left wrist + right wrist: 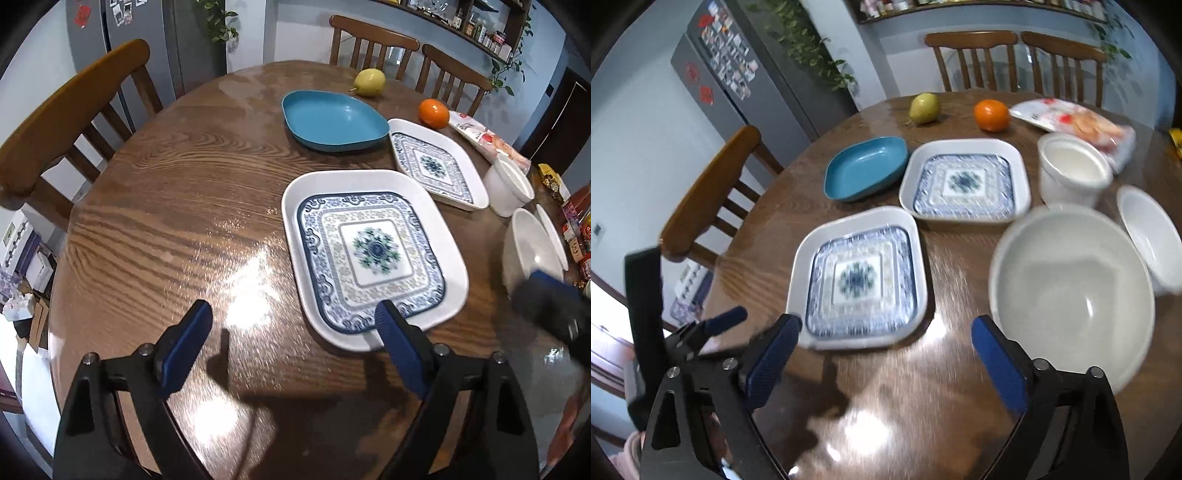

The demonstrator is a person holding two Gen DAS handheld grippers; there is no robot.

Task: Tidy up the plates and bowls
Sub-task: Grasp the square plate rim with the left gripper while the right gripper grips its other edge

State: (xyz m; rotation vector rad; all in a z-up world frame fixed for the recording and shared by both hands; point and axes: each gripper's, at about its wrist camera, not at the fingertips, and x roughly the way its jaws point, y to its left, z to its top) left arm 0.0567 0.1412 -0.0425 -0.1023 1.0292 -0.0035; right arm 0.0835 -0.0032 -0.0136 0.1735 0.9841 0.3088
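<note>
Two square white plates with blue patterns lie on the round wooden table (pixel 166 221): a near plate (pixel 373 251) (pixel 857 280) and a far plate (pixel 432 166) (pixel 964 181). A blue dish (pixel 332 122) (pixel 866 168) sits behind them. To the right stand a large white bowl (pixel 1071 291) (pixel 532 247), a second white bowl (pixel 1152 236) and a white cup (pixel 1071 166) (pixel 508 188). My left gripper (pixel 291 325) is open, its right finger over the near plate's front rim. My right gripper (pixel 886 347) is open between the near plate and the large bowl, holding nothing.
A pear (pixel 925 107), an orange (pixel 991 114) and a snack packet (pixel 1078 122) lie at the table's far side. Wooden chairs (pixel 74 110) ring the table. Jars and packets (pixel 576 229) crowd the right edge. A fridge (pixel 738 85) stands behind on the left.
</note>
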